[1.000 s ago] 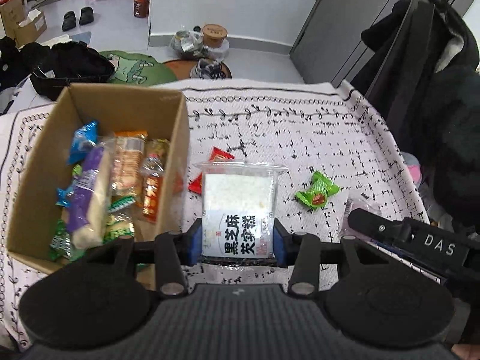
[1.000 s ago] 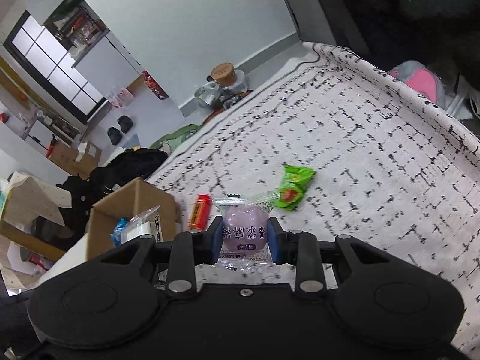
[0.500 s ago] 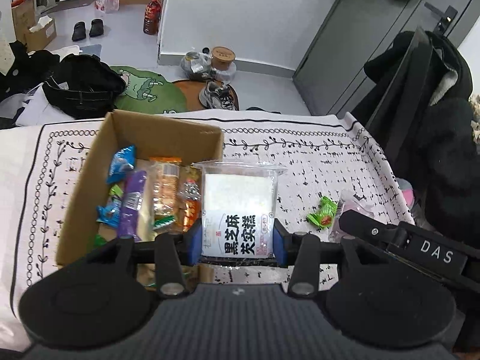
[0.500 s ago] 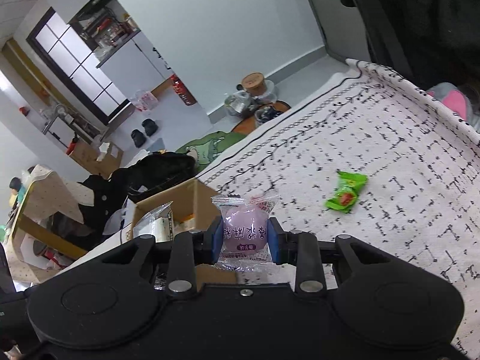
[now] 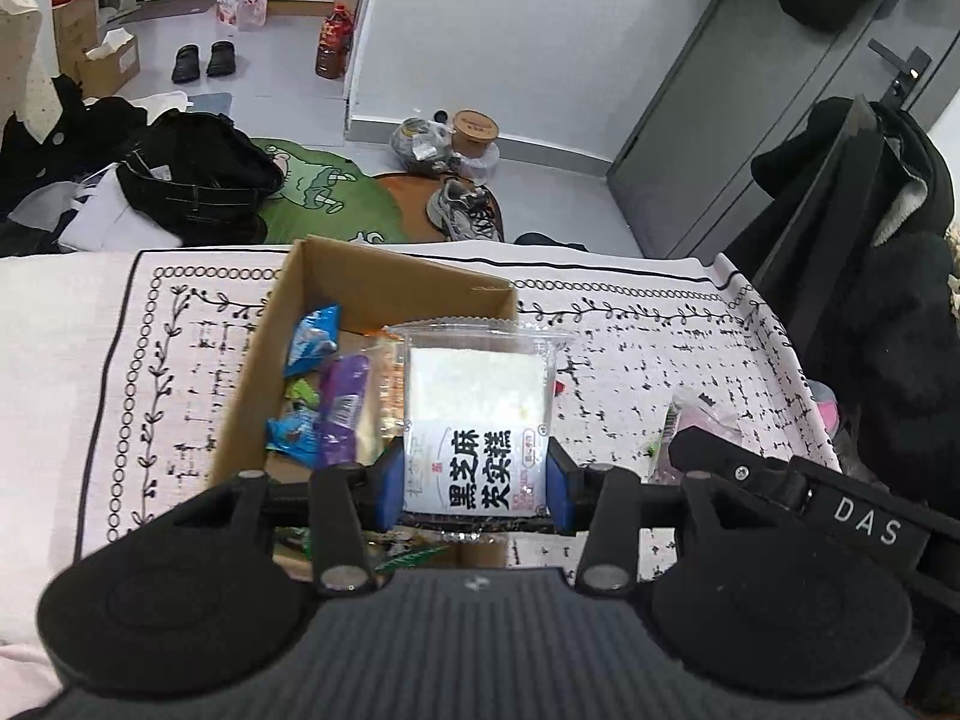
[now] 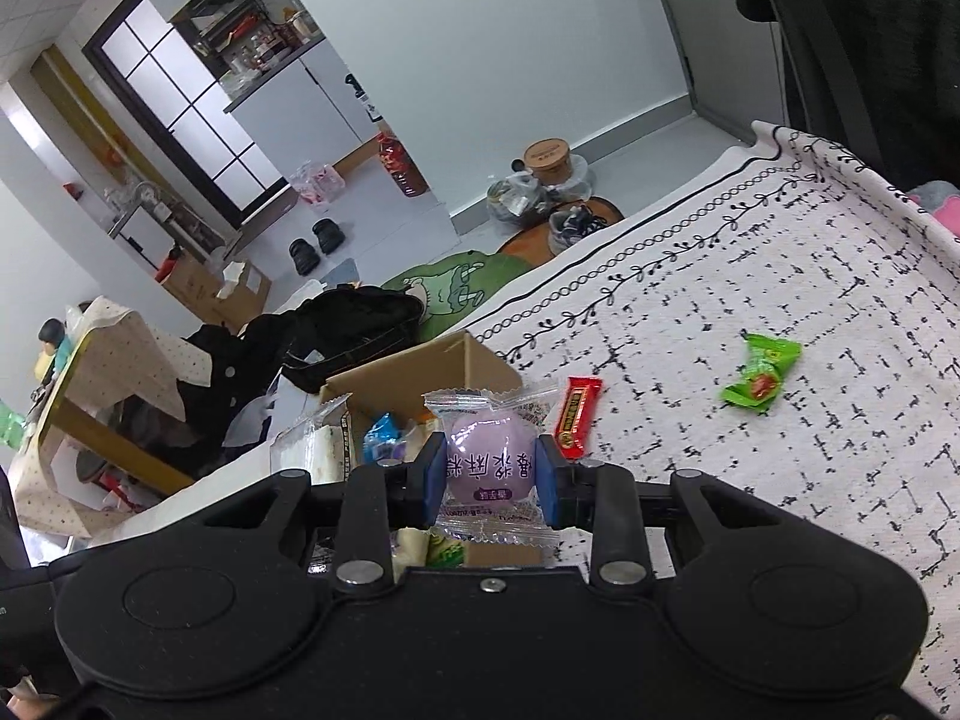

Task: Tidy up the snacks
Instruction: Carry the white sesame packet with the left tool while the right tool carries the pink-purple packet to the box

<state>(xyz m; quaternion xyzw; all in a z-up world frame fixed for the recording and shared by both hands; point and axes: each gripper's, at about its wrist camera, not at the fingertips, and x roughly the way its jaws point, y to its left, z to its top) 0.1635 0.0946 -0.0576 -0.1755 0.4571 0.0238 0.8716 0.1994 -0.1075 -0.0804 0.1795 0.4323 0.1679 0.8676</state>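
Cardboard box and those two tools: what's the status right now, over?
Left tool shut on white square cake packet; right tool shut on purple round mochi packet. Both above brown cardboard box. Nothing blocking.

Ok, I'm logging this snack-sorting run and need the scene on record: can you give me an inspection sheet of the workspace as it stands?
Surface: white tablecloth with black print over the table.
Job's things: cardboard box holding several packets; red snack bar and green candy lie loose on the cloth.
Clutter: nothing seen on the cloth besides the snacks.
Grippers: left gripper shut on a white rice cake packet, above the box's right side; right gripper shut on a purple mochi packet.
Cables: nothing seen.
Surroundings: green frog rug, sneaker, black bag, slippers on the floor.
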